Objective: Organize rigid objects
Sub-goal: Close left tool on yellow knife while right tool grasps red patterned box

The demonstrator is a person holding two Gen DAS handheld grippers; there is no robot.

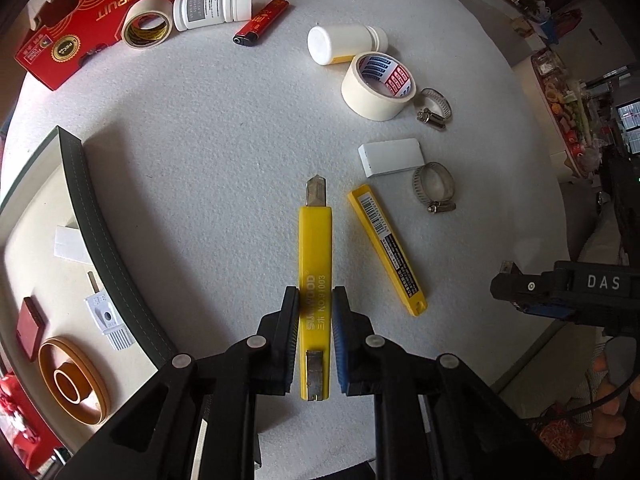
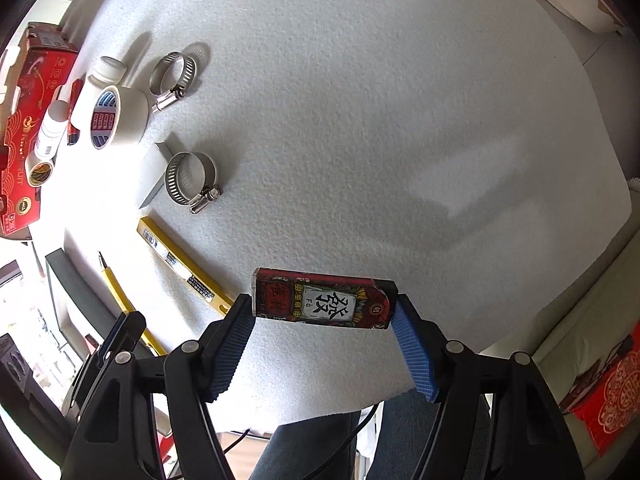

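Ribbed gripper (image 1: 316,308) clamps slim yellow plastic knife (image 1: 315,248); right gripper (image 2: 322,316) clamps glossy box (image 2: 325,299).

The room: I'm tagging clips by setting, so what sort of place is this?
Probably a home living area, not a workshop: a round table with a white cover, a pale sofa, and food on a shelf.

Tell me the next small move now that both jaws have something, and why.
Probably carry the yellow knife in the left gripper sideways over the dark-rimmed tray and let go. The jaws are shut on its body, the blade sticks out ahead, and the tray already holds small items. The right gripper holds a red lighter.
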